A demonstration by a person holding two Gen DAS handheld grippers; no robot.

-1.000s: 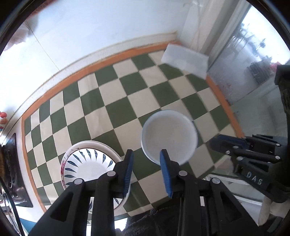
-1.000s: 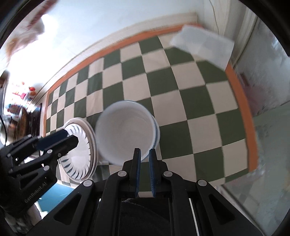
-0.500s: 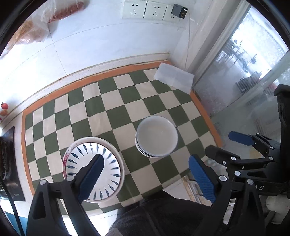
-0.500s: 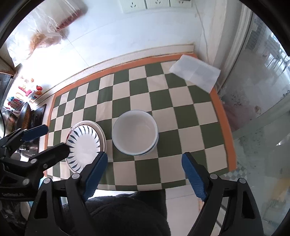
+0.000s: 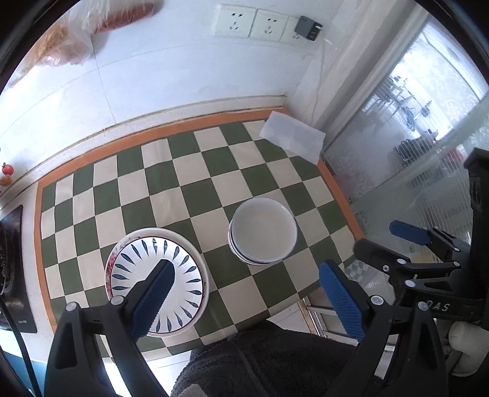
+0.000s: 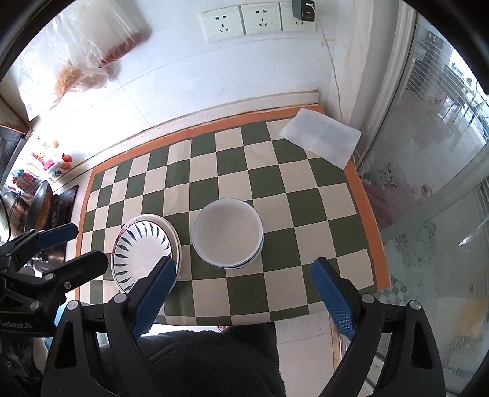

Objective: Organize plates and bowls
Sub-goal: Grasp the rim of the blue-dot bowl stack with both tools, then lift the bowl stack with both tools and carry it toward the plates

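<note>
Two stacks on the checked cloth [image 5: 189, 183], seen first from the left wrist: nested white bowls [image 5: 262, 233] toward the right side, and just left of them a stack of plates [image 5: 157, 282], the top one marked with blue leaf strokes. Left gripper [image 5: 246, 300] raised above, blue pads far apart, holding nothing. Folded white sheet [image 5: 292, 140] at the far corner; wall sockets [image 5: 253, 24] above.

From the right wrist: bowls [image 6: 227, 233] mid-cloth, plates [image 6: 143, 249] close beside on the left, not touching as far as can be told. Right gripper [image 6: 243, 300] likewise spread wide and empty; the left gripper's fingers [image 6: 58, 236] show at the left edge
</note>
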